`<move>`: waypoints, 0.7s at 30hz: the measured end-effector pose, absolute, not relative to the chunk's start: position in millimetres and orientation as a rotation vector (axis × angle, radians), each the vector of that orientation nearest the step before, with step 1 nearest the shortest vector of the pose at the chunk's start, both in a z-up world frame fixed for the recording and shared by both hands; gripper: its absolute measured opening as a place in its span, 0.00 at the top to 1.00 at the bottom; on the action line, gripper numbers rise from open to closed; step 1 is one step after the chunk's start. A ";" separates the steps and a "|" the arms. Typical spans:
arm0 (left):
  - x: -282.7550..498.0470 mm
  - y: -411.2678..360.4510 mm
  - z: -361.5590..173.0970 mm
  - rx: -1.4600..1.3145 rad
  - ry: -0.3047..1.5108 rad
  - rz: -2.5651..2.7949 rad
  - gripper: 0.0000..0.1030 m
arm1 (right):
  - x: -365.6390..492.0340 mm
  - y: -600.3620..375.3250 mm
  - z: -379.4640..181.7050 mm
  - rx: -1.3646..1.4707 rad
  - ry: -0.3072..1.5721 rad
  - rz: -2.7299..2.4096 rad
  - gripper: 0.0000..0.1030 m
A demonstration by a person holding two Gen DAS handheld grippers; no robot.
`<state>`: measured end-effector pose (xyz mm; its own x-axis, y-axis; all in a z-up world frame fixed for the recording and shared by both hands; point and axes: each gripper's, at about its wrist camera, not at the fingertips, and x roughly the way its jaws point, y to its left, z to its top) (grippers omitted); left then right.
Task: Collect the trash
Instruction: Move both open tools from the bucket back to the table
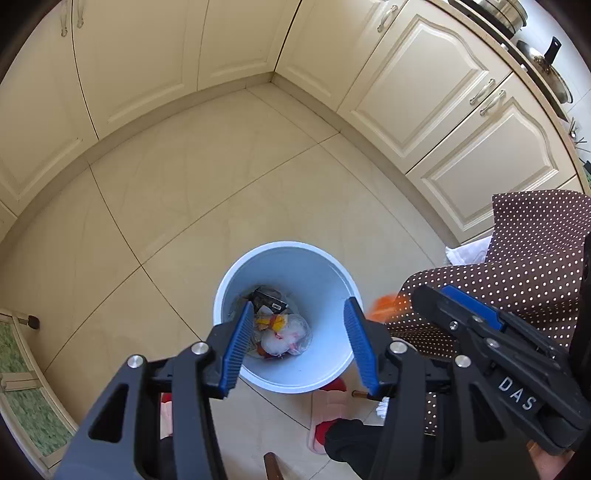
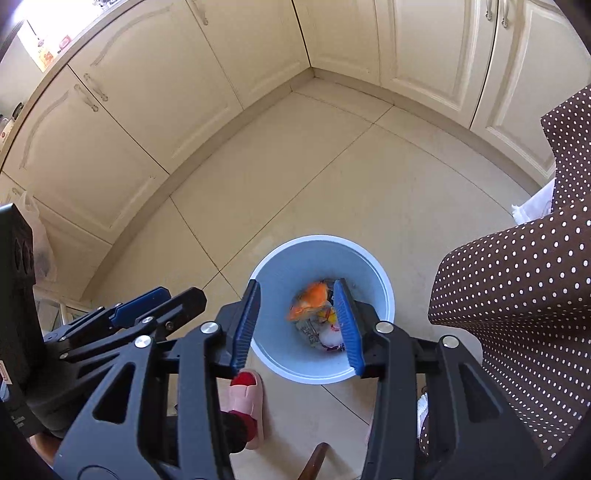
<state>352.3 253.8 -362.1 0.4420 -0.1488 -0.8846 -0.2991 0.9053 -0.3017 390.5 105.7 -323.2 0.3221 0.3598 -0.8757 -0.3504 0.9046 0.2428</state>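
1. Cream cabinet doors (image 1: 424,85) w/ metal handles run along both walls, meeting at a corner.
2. Beige floor tiles (image 1: 192,206), thin dark grout lines.
3. Brown polka-dot cloth (image 2: 517,295) hangs at right side; white fabric (image 1: 469,251) just behind it.
4. Pink-and-red slipper (image 2: 245,402) on a foot, on the floor.
5. Steel pot (image 1: 495,11) & glass lid (image 1: 550,70) up on countertop, far right.
6. Green patterned glass panel (image 1: 26,387) in pale frame, lower left.
7. Plastic bag (image 2: 37,236) hanging by cabinets, left.
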 end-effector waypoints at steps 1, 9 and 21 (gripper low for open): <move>352.0 253.5 -361.6 -0.456 1.119 0.097 0.51 | 390.2 105.2 -323.0 0.010 1.151 0.465 0.59; 345.8 245.0 -341.5 -0.438 1.089 0.085 0.51 | 381.9 93.7 -304.1 0.005 1.124 0.468 0.59; 320.4 169.5 -233.8 -0.300 0.930 -0.024 0.51 | 339.2 20.0 -191.3 0.027 0.928 0.449 0.59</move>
<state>320.4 169.5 -233.8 0.6008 -0.1493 -0.7853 -0.1079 0.9583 -0.2648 339.2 20.0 -191.3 0.5140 0.3853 -0.7664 -0.3622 0.9074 0.2133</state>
